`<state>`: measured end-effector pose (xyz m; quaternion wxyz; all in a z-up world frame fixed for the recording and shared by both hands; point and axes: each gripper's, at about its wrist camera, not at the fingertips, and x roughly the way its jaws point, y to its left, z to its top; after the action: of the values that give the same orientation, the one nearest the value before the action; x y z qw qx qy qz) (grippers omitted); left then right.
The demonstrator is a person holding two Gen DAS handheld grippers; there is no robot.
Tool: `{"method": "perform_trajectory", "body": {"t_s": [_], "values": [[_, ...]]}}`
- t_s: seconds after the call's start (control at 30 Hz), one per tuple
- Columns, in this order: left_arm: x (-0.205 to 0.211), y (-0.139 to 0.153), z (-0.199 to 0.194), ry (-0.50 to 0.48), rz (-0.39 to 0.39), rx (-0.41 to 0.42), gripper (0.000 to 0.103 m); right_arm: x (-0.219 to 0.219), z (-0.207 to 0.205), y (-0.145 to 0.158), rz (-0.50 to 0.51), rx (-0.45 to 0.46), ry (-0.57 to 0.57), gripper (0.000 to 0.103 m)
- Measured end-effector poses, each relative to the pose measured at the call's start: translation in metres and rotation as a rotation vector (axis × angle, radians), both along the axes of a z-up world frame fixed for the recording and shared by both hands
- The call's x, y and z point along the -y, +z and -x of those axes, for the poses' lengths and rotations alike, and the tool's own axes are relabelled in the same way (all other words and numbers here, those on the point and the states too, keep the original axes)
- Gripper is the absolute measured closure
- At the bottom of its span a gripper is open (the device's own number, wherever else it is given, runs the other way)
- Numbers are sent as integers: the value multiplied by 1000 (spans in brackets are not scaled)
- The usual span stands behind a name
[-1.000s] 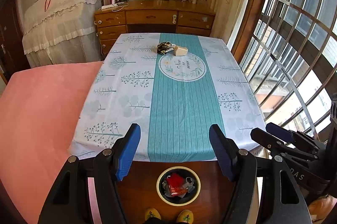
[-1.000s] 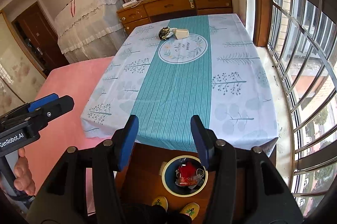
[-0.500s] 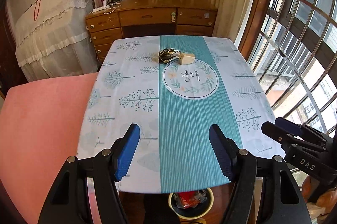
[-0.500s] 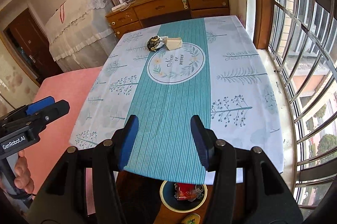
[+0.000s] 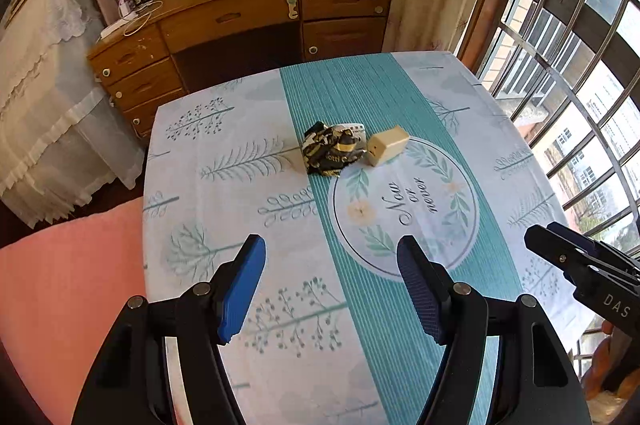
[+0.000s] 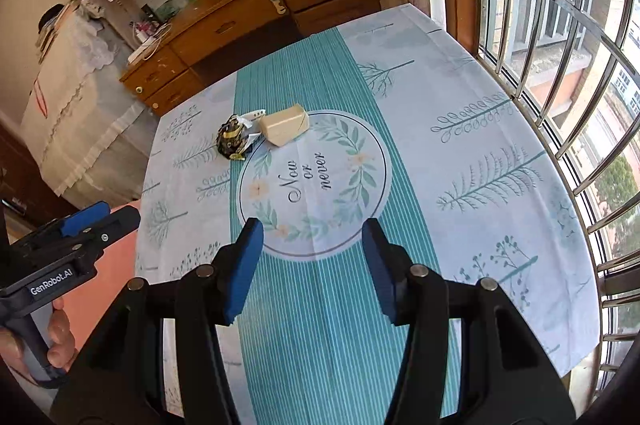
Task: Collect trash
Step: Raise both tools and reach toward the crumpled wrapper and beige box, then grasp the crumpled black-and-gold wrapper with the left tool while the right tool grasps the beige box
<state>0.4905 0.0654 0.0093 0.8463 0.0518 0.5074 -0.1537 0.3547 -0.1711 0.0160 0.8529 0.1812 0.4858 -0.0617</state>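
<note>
Both my left claw [image 5: 330, 289] and right claw [image 6: 312, 265] hang apart and empty, aimed at the far crumpled wrapper [image 5: 334, 148] and beige carton [image 5: 387, 145] on the counter [image 5: 500, 153].

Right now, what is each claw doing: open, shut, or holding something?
Left claw: open, holding nothing, above the tablecloth.
Right claw: open, holding nothing, above the tablecloth.

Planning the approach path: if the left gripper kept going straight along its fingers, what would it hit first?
Probably the bare tree-printed tablecloth between its open fingers; the crumpled black-and-gold wrapper lies farther ahead, though depth is uncertain.
</note>
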Motion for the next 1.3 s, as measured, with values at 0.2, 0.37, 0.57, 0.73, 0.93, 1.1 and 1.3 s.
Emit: {"method": "perform_trajectory", "body": {"t_s": [0.2,0.37,0.57,0.73,0.93,1.1,1.3], "values": [[6,-45,-86,-36,16,-48,33,-5,-70,-26,-4,-9,-53,55],[25,-84,-127,-72,-2,-95,33,-2,-117,-45,-25,-11,-92,55],[47,-115,-148,-134,-24,-121,33,5,-151,-72,-61,-40,-128,55],[61,-132,-159,-171,-41,-144,33,9,-168,-94,-100,-56,-157,55],[60,-140,-173,-163,23,-160,34,6,-185,-113,-151,-72,-186,55],[48,-140,-182,-143,83,-185,41,-2,-202,-129,-186,-103,-203,55],[38,-138,-177,-139,54,-150,43,-8,-215,-149,-169,-152,-252,55]]}}
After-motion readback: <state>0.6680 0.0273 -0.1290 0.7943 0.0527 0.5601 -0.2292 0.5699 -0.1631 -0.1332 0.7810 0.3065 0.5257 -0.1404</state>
